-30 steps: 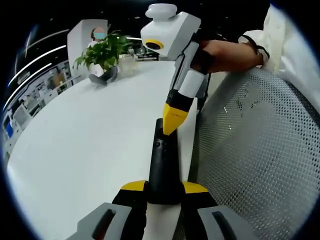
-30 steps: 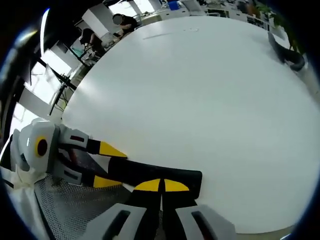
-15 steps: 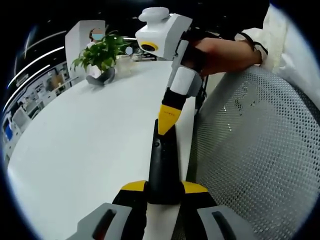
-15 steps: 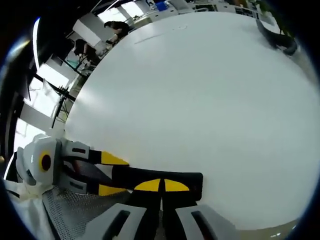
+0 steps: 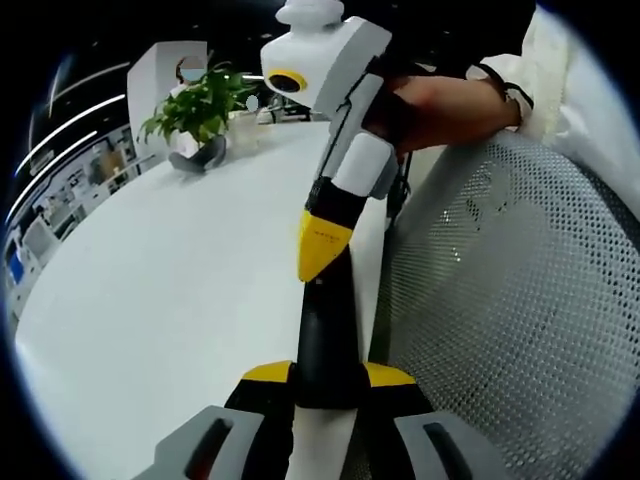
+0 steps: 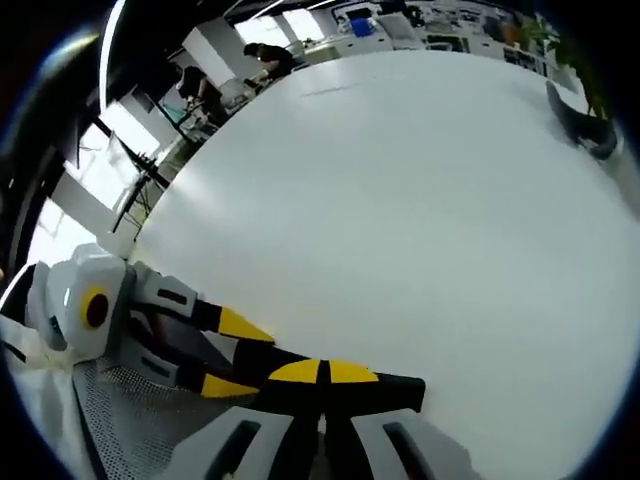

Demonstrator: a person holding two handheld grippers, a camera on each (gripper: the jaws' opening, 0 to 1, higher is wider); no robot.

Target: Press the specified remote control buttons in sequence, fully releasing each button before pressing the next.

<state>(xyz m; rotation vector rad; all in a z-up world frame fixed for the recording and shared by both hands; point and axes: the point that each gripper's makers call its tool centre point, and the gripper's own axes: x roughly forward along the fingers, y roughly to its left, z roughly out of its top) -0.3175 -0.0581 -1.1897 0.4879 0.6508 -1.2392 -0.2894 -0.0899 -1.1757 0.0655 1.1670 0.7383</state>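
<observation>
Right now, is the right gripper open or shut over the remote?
Shut. In the right gripper view the right gripper has its yellow tips together with no gap, above the black remote, which the left gripper clamps by one end.

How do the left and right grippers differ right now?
The left gripper is shut on the black remote, its yellow fingers clamping the near end. The right gripper holds nothing: its fingers are closed into one yellow point aimed down at the remote's button face. The left lies along the remote; the right comes in steeply from above, held by a hand. Both share yellow tips and white bodies.
</observation>
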